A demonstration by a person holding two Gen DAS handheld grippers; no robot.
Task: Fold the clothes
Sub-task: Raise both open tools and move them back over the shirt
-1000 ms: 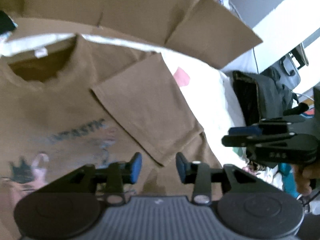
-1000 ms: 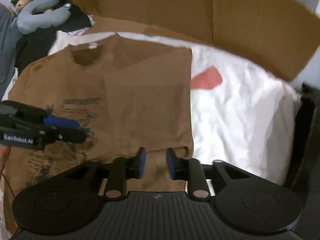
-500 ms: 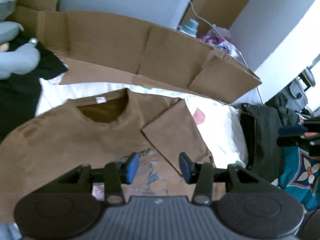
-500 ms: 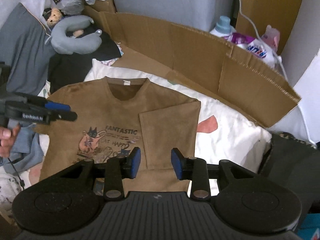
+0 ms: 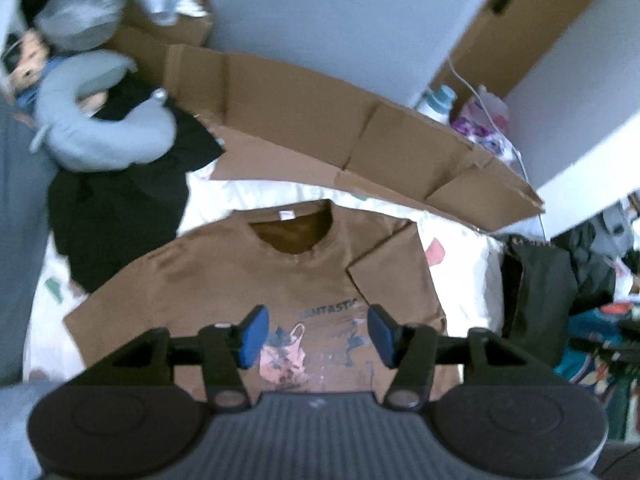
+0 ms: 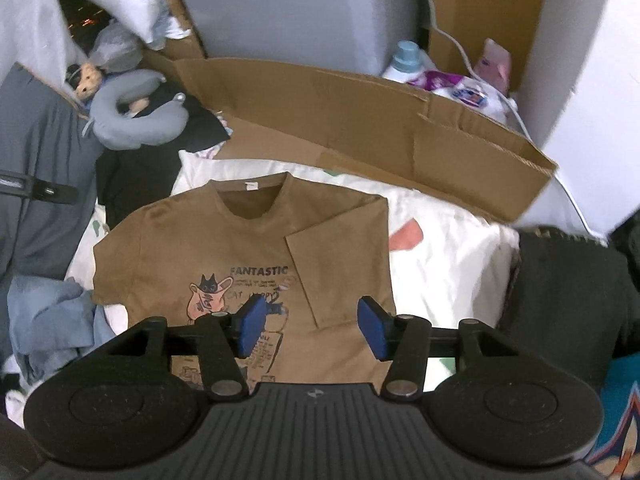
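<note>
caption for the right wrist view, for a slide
Right gripper, jaws opening and empty, above a brown t-shirt lying on white bedding with one sleeve folded in.

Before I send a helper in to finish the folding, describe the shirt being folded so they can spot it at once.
Find the long cardboard wall across the back; in front of it lies white bedding. Flat on that bedding is a brown T-shirt with one sleeve folded in over the front. Unlike the black and grey clothes beside it, it bears a cat cartoon and the word FANTASTIC.
</note>
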